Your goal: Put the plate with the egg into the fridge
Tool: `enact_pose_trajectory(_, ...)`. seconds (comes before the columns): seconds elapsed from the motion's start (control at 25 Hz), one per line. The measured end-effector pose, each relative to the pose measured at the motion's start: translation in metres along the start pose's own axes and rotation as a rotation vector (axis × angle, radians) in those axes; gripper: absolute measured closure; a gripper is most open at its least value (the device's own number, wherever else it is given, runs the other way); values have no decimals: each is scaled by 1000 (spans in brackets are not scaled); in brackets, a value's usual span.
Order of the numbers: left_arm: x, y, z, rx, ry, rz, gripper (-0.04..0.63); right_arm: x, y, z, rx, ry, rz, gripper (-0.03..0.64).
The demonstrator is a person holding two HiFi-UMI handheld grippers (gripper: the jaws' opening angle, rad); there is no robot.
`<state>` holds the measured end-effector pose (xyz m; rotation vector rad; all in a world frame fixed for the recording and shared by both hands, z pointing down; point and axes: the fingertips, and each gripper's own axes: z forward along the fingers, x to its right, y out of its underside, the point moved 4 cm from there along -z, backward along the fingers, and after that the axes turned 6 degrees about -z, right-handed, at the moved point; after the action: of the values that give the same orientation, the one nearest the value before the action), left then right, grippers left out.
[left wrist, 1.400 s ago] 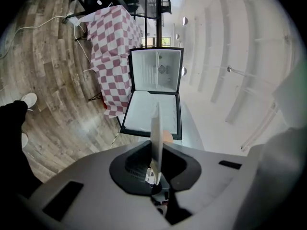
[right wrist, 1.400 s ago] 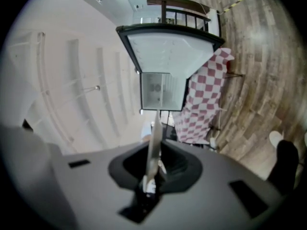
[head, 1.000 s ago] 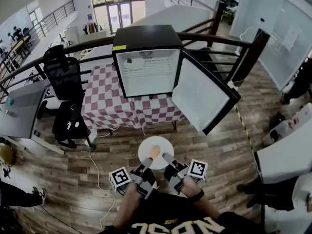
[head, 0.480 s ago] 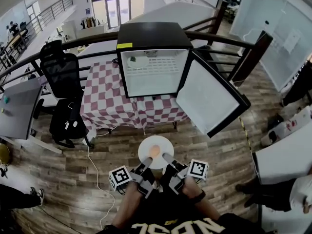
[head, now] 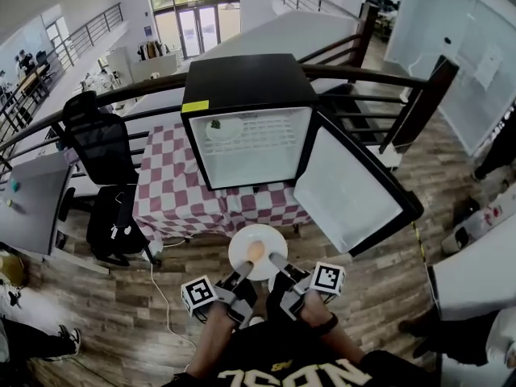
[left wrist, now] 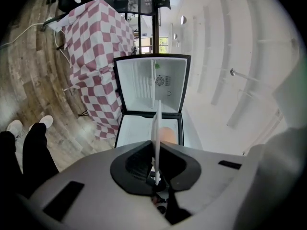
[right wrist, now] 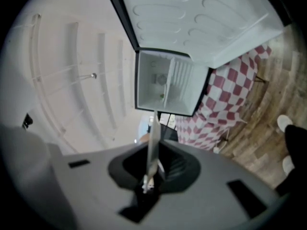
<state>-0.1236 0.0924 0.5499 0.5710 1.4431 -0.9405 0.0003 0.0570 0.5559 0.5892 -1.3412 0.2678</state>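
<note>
A white plate (head: pixel 258 251) carries a tan egg (head: pixel 255 251) and is held level in front of me. My left gripper (head: pixel 242 273) is shut on the plate's near-left rim and my right gripper (head: pixel 276 262) on its near-right rim. In the left gripper view the plate (left wrist: pixel 156 128) shows edge-on between the jaws, with the egg (left wrist: pixel 167 134) just beyond. In the right gripper view the plate (right wrist: pixel 153 143) is again a thin edge in the jaws. The small black fridge (head: pixel 247 123) stands ahead on a checkered table, its door (head: pixel 351 185) swung open to the right.
The red-and-white checkered tablecloth (head: pixel 177 192) hangs under the fridge. A black office chair (head: pixel 103 147) stands to the left, beside a grey desk (head: pixel 28 200). A dark railing (head: pixel 379 79) runs behind. A cable (head: pixel 165 297) trails on the wooden floor.
The fridge and table have grown larger and drawn closer in the head view. The plate and both grippers hold the same place in front of me.
</note>
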Motion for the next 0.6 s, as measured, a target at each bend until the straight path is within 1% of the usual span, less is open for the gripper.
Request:
enact_pose_trajectory(0.16, 15, -25, 37, 29, 29, 35, 558, 3, -40, 27, 0, 22, -33, 569)
enact_pose_trajectory(0.28, 22, -41, 64, 51, 56, 26, 558, 6, -68, 46, 12, 31, -21, 569)
enact_pose_trajectory(0.4, 25, -53, 94, 64, 66, 9, 558, 9, -97, 59, 32, 50, -19, 569)
enact_pose_trajectory(0.52, 24, -62, 119, 72, 57, 1, 558, 18, -121, 71, 48, 18, -4, 569)
enact_pose_trajectory(0.6, 25, -67, 134, 75, 52, 3, 558, 21, -136, 77, 50, 11, -14, 569)
